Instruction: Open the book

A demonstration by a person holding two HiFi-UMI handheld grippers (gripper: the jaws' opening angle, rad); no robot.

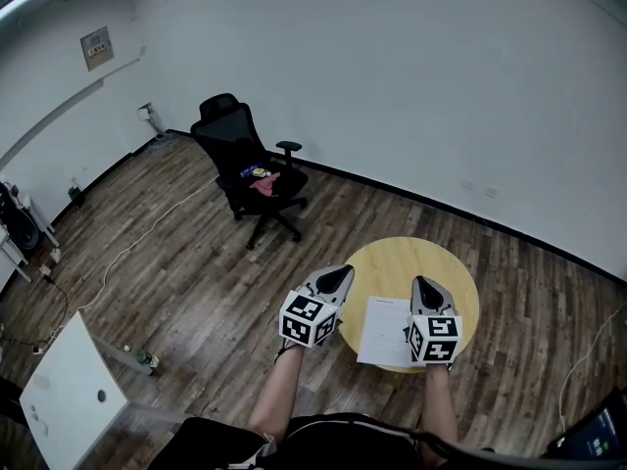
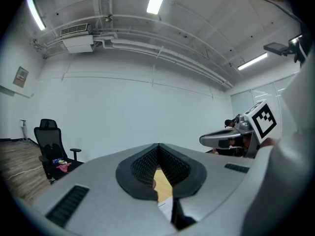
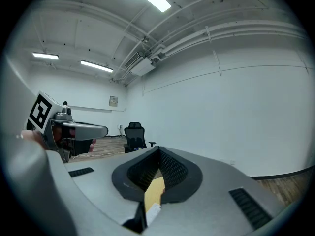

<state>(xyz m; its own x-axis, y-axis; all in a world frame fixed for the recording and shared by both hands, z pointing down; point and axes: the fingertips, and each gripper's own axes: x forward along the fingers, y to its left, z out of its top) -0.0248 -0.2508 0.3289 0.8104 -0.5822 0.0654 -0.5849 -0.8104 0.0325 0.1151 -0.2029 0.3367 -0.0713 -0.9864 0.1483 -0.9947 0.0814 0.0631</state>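
1. Left gripper [image 2: 158,145]: the black ribbed pads meet at the tips, closed with nothing between them. Lower down there is only a narrow slit
2. Through that slit, left gripper view: a strip of the yellow round table [image 2: 162,183] and, below it, a white corner of the book [image 2: 166,207]. The pads touch neither
3. Right gripper [image 3: 158,149]: pads likewise pressed together at the tips, empty. Its slit shows the same yellow top with a white book corner under it
4. Head view: the book lies flat on the table's near side, white face with faint print up. Cannot tell whether that face is a cover or a page
5. Both grippers are held about level above the table. The left is at the table's left rim, beside the book. The right overlaps the book's right edge in the picture, and no contact is visible
6. Further out: a black office chair [image 1: 250,169] with coloured bits on its seat stands on the wood floor [image 1: 176,282], with a white wall [image 1: 392,86] behind
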